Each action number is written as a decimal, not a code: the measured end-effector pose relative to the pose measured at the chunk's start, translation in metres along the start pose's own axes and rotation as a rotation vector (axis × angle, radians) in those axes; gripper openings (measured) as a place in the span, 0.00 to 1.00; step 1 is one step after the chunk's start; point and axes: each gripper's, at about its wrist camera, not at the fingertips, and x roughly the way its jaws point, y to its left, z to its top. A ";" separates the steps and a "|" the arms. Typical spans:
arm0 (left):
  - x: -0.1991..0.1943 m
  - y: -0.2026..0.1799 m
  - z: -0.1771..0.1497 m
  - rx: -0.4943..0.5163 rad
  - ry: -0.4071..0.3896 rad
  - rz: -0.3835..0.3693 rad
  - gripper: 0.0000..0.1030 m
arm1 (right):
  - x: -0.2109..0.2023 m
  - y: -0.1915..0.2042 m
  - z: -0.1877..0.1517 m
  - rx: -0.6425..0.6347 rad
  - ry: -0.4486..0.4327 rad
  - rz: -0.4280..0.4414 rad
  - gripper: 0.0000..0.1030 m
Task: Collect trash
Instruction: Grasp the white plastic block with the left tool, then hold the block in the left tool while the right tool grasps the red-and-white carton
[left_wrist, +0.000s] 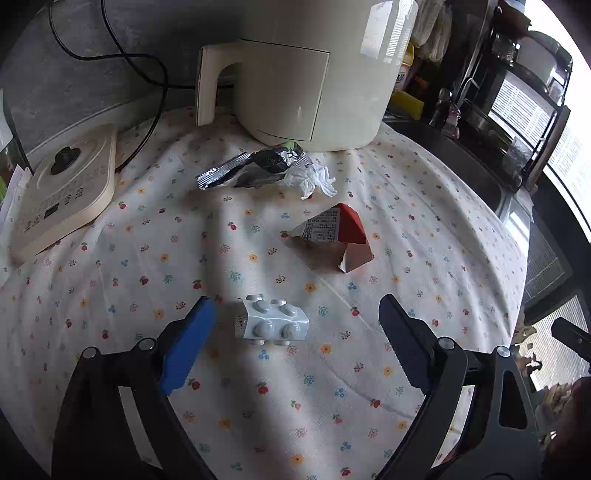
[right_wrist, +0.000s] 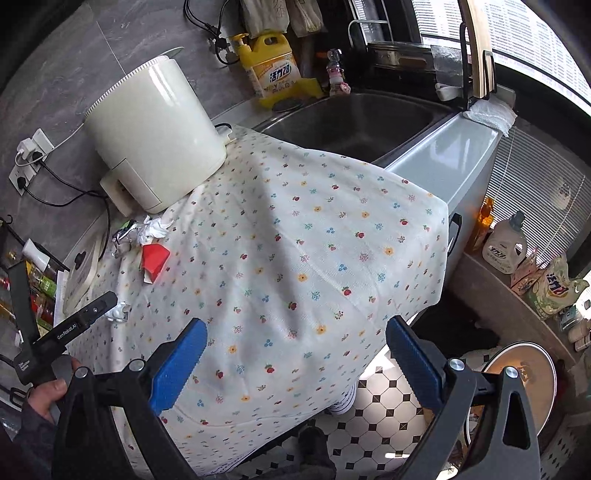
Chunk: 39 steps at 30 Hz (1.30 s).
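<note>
the step in hand looks like the approach to the first piece of trash: the left gripper (left_wrist: 295, 325) hangs over the table (left_wrist: 424, 229) with its fingers (left_wrist: 188, 347) spread wide, and the blister pack (left_wrist: 271, 320) lies between them at lower centre of the left wrist view, untouched by either pad. further up lie a red carton (left_wrist: 334, 236), a foil wrapper (left_wrist: 251, 168) and a crumpled tissue (left_wrist: 314, 179), just below the cream appliance (left_wrist: 314, 74). the right gripper (right_wrist: 295, 354) is also spread and empty (over bare cloth, low in its frame). next, the left fingers likely need to lower around the pack and close.
</note>
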 end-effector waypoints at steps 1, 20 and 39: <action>0.005 0.001 -0.001 0.020 0.012 0.013 0.80 | 0.003 0.003 -0.001 0.003 0.002 0.000 0.92; -0.014 0.065 -0.003 -0.024 -0.016 0.052 0.42 | 0.076 0.119 0.015 -0.164 0.084 0.110 0.78; -0.035 0.148 -0.025 -0.240 -0.046 0.091 0.42 | 0.155 0.200 0.050 -0.278 0.178 0.170 0.40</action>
